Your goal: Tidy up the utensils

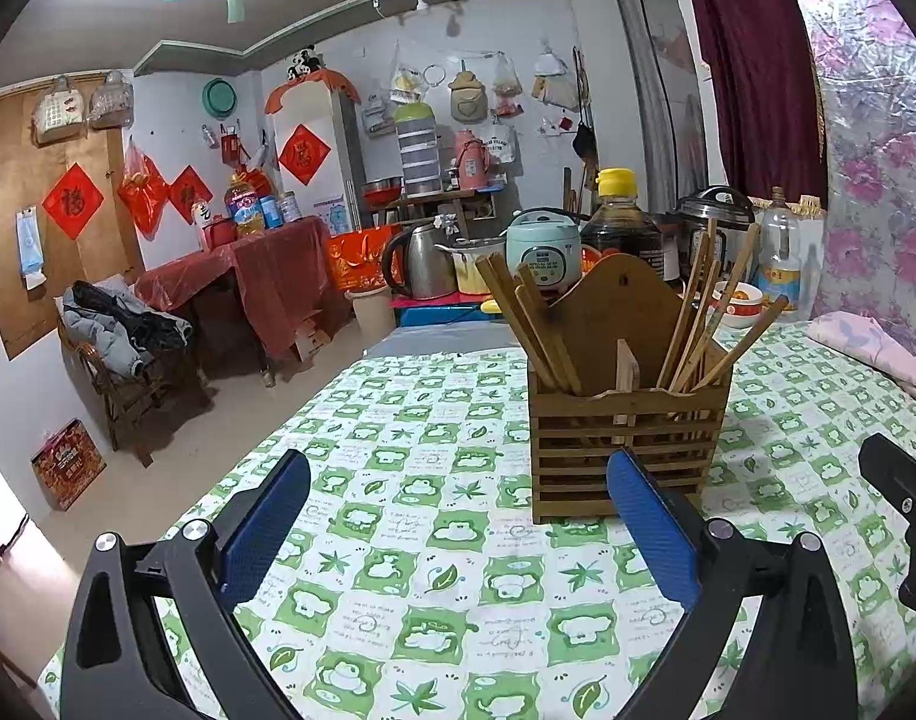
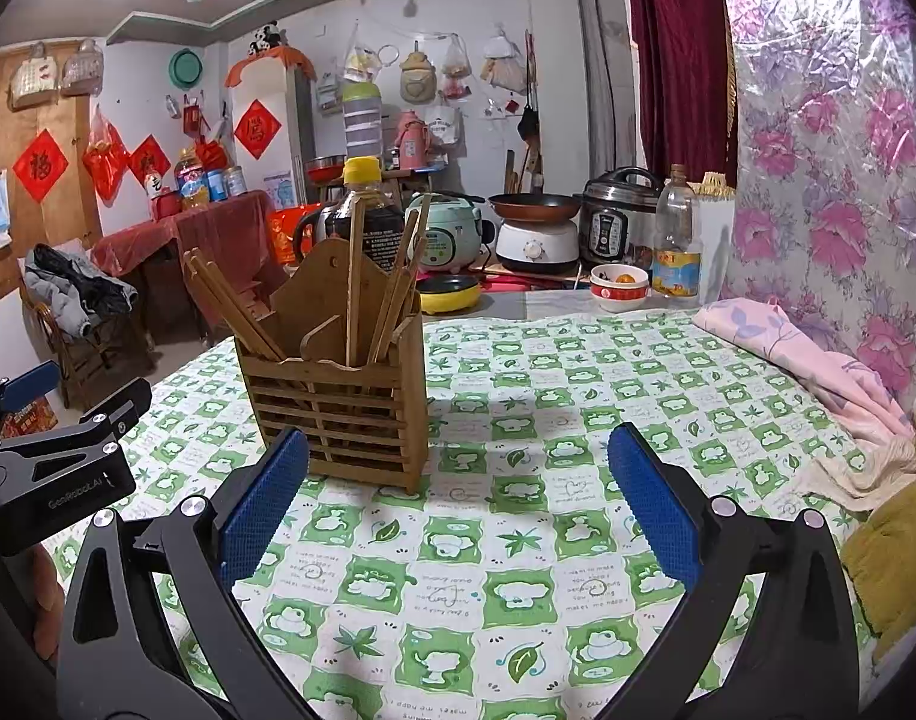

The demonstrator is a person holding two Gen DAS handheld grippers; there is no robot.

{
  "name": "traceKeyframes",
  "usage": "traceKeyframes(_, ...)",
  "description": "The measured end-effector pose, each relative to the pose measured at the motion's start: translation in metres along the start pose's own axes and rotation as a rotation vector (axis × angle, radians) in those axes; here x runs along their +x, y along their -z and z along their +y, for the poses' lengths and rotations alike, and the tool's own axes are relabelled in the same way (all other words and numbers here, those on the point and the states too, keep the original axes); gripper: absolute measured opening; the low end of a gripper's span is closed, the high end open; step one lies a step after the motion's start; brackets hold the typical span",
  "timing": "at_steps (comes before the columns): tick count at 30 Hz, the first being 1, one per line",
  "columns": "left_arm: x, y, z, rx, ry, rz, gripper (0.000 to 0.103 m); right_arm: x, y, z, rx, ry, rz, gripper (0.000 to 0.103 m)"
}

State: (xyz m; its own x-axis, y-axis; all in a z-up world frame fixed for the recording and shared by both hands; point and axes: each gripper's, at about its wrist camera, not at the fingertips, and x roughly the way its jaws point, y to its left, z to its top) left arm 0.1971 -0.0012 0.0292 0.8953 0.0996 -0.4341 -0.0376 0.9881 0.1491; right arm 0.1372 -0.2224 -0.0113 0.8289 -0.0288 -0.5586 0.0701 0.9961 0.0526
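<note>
Both tongs, the left tongs (image 1: 458, 516) and right tongs (image 2: 458, 498), are hovering released and empty over the checked counter (image 1: 434, 588). Beyond them the slatted chopstick holder (image 1: 623, 444) is standing upright, its chopsticks (image 1: 704, 324) leaning outward; a careless reach risks tipping it.

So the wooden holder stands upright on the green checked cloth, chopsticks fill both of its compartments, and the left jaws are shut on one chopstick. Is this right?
Not quite. The left gripper holds nothing: in the left wrist view its jaws stand wide open over the cloth, in front of the holder. The rest is right: the holder is upright and chopsticks stand in both compartments.
</note>
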Motion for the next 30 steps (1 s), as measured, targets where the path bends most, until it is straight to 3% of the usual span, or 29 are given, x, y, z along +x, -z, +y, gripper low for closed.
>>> traceKeyframes(30,0.0024,-0.0020,0.0011,-0.025,0.036,0.025,0.097,0.0033,0.0042,0.0018,-0.016,0.000,0.017,0.096)
